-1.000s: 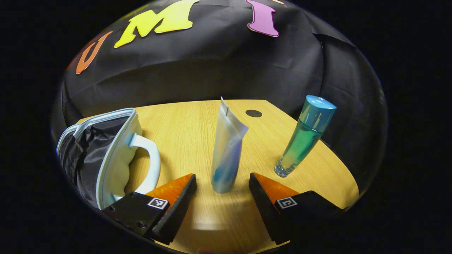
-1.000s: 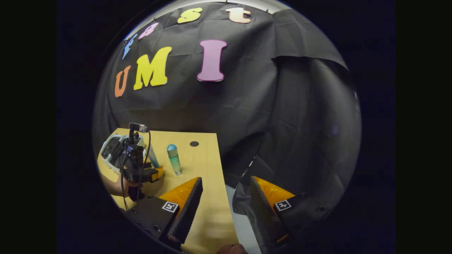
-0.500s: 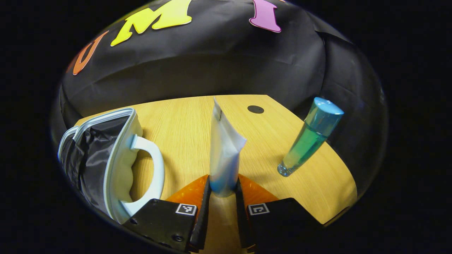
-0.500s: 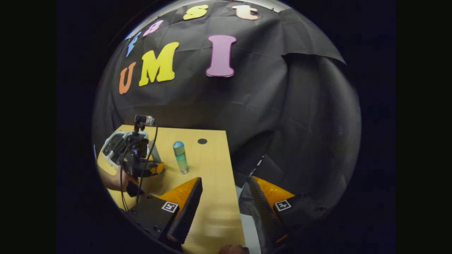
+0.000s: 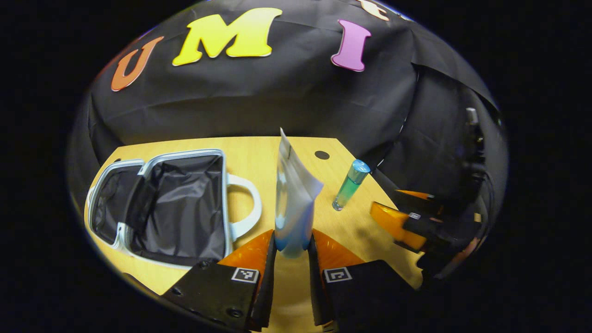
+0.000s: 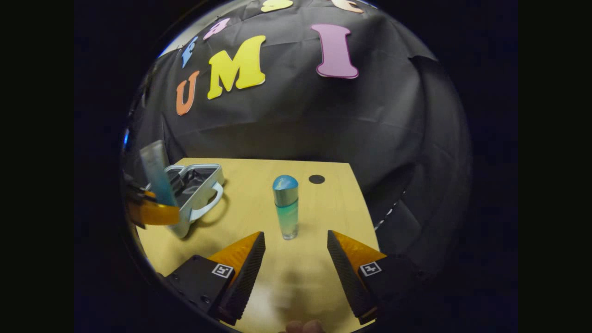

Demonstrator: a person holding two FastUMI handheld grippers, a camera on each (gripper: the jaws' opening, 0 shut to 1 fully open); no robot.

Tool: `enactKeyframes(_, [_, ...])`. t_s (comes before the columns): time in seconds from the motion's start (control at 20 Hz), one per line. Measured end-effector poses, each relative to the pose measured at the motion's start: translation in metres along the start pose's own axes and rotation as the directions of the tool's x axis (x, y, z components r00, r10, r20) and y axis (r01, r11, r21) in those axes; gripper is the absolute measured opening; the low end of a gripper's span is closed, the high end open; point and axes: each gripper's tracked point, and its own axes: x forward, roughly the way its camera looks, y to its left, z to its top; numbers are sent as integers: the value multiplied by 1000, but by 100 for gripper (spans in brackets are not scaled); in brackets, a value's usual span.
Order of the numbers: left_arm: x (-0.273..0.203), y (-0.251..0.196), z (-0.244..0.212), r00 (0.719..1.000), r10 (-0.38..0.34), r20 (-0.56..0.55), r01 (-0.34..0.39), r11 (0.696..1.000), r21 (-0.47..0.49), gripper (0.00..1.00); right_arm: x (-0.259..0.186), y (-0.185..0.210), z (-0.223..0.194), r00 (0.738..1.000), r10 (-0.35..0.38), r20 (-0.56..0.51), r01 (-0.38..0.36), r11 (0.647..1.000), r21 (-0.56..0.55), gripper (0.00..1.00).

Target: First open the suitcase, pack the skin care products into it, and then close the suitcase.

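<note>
Left gripper: fingers clenched on lower end of tube, tube upright, raised above table. In right gripper view, tube sits high at left edge, beside suitcase. Suitcase lies open on table, dark lining exposed, handle toward tube. Right gripper: fingers released, spread apart, nothing between them. Bottle stands upright on table just ahead of right gripper, apart from fingers.
</note>
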Motion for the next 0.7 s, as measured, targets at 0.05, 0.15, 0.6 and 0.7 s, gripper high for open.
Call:
enactKeyframes(0.05, [-12,10,0,1000,24,0,-24,1000,-19,37,17,5,-3,1000,7,-15,-7,1000,0,80])
enactKeyframes(0.15, [-35,31,2,997,76,8,-75,996,-57,37,43,8,-7,1000,4,-30,-3,1000,8,80])
enactKeyframes(0.6, [-75,125,-13,977,207,-45,-212,953,-218,37,97,8,-16,995,-33,-95,32,999,-11,63])
enactKeyframes(0.7, [-75,134,-8,978,205,-42,-209,957,-200,37,99,5,-13,994,-54,-98,53,998,-14,54])
